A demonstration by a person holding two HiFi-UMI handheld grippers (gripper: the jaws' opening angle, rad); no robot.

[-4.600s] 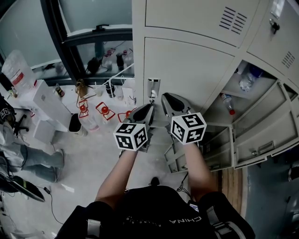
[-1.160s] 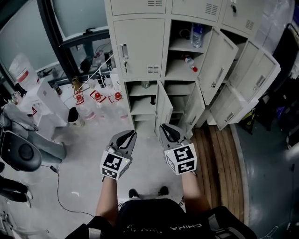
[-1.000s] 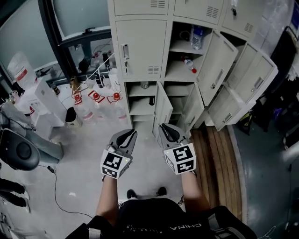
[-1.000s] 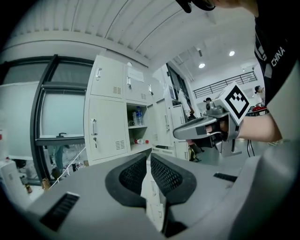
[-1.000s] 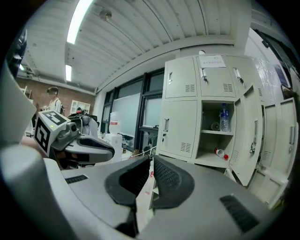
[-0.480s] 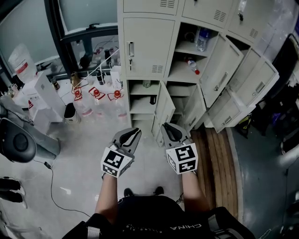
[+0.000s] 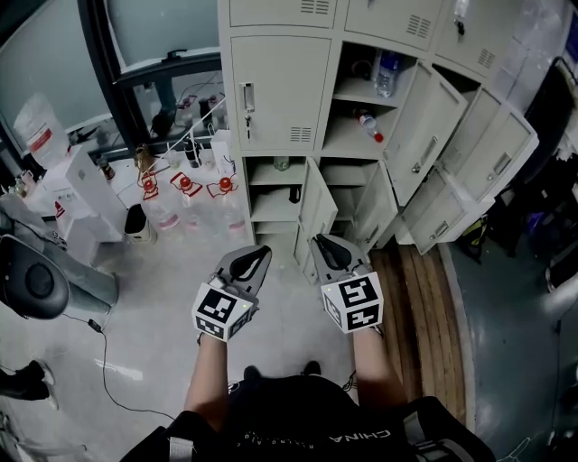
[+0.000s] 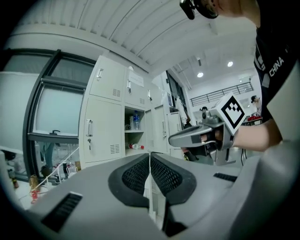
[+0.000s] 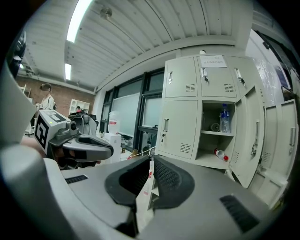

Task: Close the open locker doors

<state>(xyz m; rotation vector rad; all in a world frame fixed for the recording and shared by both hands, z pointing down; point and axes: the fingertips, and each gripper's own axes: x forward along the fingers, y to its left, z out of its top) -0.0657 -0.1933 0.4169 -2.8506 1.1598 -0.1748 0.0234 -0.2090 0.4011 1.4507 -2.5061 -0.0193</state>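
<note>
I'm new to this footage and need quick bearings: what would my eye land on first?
First, the bank of pale lockers at the top, where an open door and others beside it hang wide on the right, exposing an upright water bottle on a shelf. Then, low in the middle, the left hand-held gripper and right hand-held gripper point toward the lockers, both shut and empty.

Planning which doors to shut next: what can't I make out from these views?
- Insides behind the far-right open doors: head view, the doors cover them.
- Bottom lockers: gripper views, the left gripper and right gripper mostly block them.
- Top row: head view, cut by the top edge.
- Dark item in a bottom locker: head view, too small.
</note>
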